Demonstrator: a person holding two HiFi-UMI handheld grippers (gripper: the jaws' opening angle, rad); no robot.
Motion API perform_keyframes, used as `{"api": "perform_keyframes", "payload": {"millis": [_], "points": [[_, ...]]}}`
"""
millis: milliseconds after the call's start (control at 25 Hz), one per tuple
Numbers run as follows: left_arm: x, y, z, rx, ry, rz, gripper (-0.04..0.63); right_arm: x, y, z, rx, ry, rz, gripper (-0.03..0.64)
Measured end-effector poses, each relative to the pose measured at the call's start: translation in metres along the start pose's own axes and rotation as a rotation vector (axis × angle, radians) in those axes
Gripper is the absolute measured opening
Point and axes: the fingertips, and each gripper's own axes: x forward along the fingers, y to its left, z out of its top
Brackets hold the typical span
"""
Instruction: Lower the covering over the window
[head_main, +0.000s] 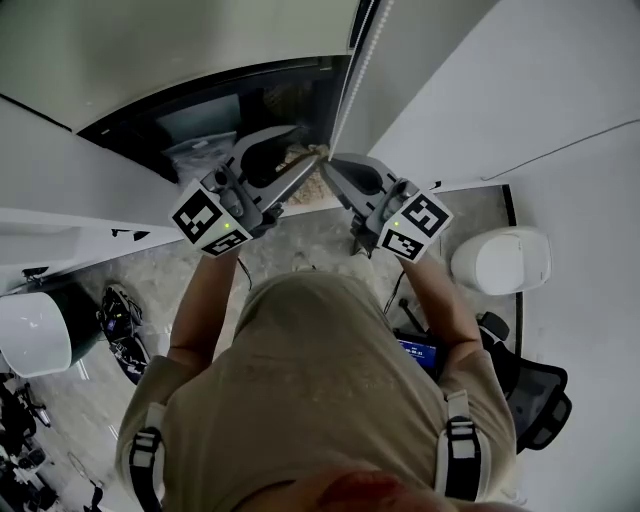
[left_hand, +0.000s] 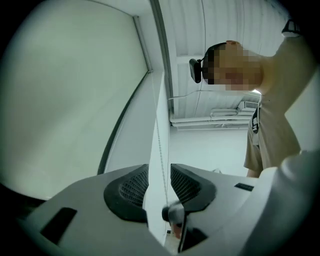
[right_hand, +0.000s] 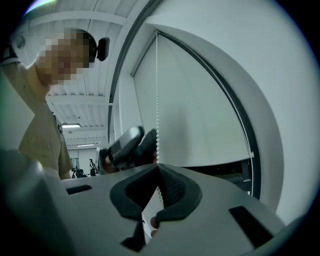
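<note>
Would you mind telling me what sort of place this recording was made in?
Probably an office or lab-like workroom: a white roller blind with a bead chain, a black mesh chair on the pale floor, and strip lights on the ceiling.

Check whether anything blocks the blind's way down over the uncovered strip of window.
Nothing visible does. Below the blind the dark strip of window lies bare. The right tongs are shut on the bead chain.
</note>
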Motion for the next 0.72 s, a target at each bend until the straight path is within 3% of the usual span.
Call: {"api": "perform_keyframes", "payload": {"millis": [120, 160, 280, 400, 520, 560, 600, 720], "points": [[0.026, -0.007, -0.001, 0.001, 0.062, -0.055, 0.107, 0.003, 0.006, -0.014, 0.02, 0.023, 0.013, 0.011], [0.032, -0.008, -0.006, -0.01, 0.085, -0.056, 0.031, 0.003, 0.005, -0.015, 0.027, 0.021, 0.01, 0.011], [0.039, -0.001, -0.015, -0.045, 0.105, -0.032, 0.025, 0.001, -0.004, -0.016, 0.021, 0.037, -0.021, 0.011], [0.035, 0.006, -0.032, -0.028, 0.156, 0.006, 0.025, 0.002, -0.003, -0.032, -0.035, 0.123, -0.039, 0.011], [0.027, 0.01, -0.047, -0.066, 0.158, 0.036, 0.025, 0.003, 0.003, -0.048, -0.099, 0.202, 0.01, 0.012], [0.024, 0.014, -0.049, -0.069, 0.153, 0.052, 0.025, 0.003, 0.001, -0.049, -0.086, 0.216, 0.04, 0.039], [0.02, 0.017, -0.049, -0.069, 0.149, 0.068, 0.024, 0.001, -0.004, -0.049, -0.054, 0.219, 0.067, 0.112], [0.012, 0.023, -0.062, -0.071, 0.162, 0.095, 0.024, -0.01, -0.024, -0.025, 0.042, 0.131, 0.09, 0.164]]}}
